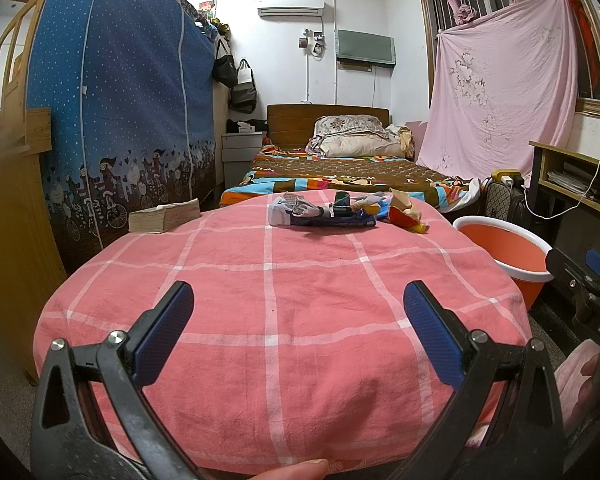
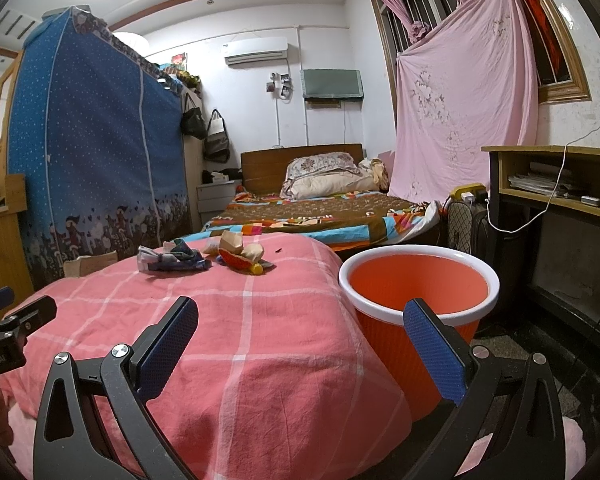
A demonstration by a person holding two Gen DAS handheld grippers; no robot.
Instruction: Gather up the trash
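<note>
Left gripper [image 1: 298, 336] spread, wrappers [image 1: 324, 214] ahead, bucket [image 2: 418, 280] interior right-view only.

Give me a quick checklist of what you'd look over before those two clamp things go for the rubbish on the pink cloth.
1. Left gripper open and holding nothing: ok.
2. Right gripper open and holding nothing: ok.
3. Trash in sight: ok, crumpled wrappers and a yellow and red wrapper lie at the far end of the pink checked cloth.
4. Orange bin standing upright with its mouth open, beside the cloth on the right: ok.
5. Cloth between grippers and trash free of obstacles: ok.
6. Whether the book at the left edge counts as trash: cannot tell.
</note>
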